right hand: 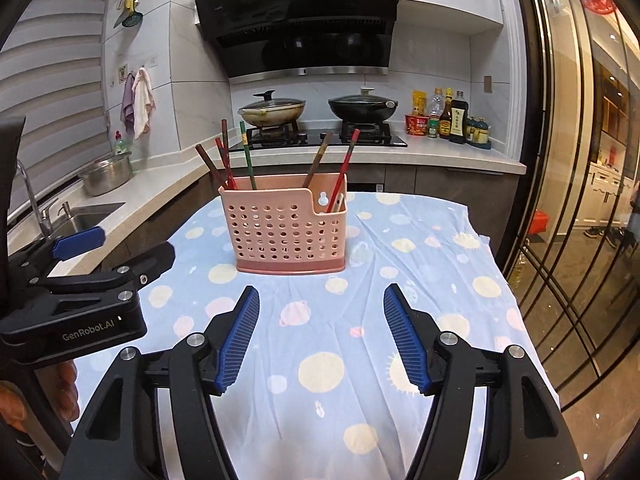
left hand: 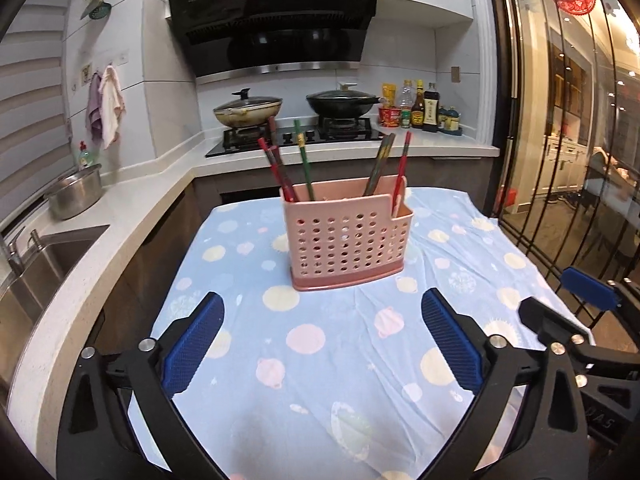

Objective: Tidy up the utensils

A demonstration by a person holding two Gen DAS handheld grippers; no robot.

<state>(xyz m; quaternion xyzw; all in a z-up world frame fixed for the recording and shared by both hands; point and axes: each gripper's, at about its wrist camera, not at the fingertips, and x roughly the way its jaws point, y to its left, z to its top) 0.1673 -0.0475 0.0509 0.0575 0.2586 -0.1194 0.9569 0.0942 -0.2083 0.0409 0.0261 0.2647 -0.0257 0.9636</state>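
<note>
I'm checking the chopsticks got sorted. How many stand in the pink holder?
6. Four lean at the holder's left end: three reddish, one green. One brown stands right of centre, one red in the small right compartment. Shorter ones may be hidden inside.

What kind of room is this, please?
Most likely a home kitchen: a gas stove with two lidded pans under a black range hood, a steel sink in the counter, and sauce bottles beside the stove.
</note>
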